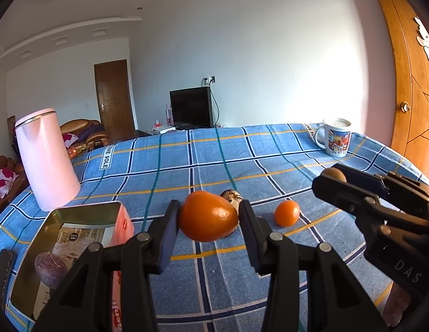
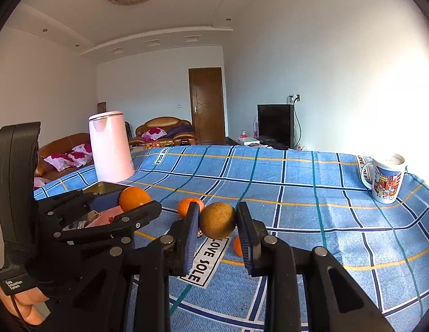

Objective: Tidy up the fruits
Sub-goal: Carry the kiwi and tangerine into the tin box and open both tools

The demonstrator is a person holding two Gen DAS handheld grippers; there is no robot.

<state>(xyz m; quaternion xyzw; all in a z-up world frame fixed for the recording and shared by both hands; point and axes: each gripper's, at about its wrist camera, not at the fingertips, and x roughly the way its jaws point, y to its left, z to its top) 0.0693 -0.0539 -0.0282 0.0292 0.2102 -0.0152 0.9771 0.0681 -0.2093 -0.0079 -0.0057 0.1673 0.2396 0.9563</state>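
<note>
My left gripper (image 1: 208, 217) is shut on a large orange fruit (image 1: 207, 215), held above the blue checked cloth. To its left is an open metal tin (image 1: 76, 238) with a purple fruit (image 1: 49, 268) inside. My right gripper (image 2: 217, 220) is shut on a round brownish-yellow fruit (image 2: 217, 220), held above the cloth; it also shows at the right of the left wrist view (image 1: 334, 175). A small orange (image 1: 287, 213) and a brown mottled fruit (image 1: 233, 197) lie on the cloth. In the right wrist view, the left gripper's orange (image 2: 134, 198), a small orange (image 2: 186, 206) and another orange piece (image 2: 237, 246) show.
A pink kettle (image 1: 46, 160) stands at the far left of the table. A printed mug (image 1: 336, 137) stands at the far right. A wooden door (image 1: 408, 83) is at the right. A dark object (image 1: 4, 265) lies left of the tin.
</note>
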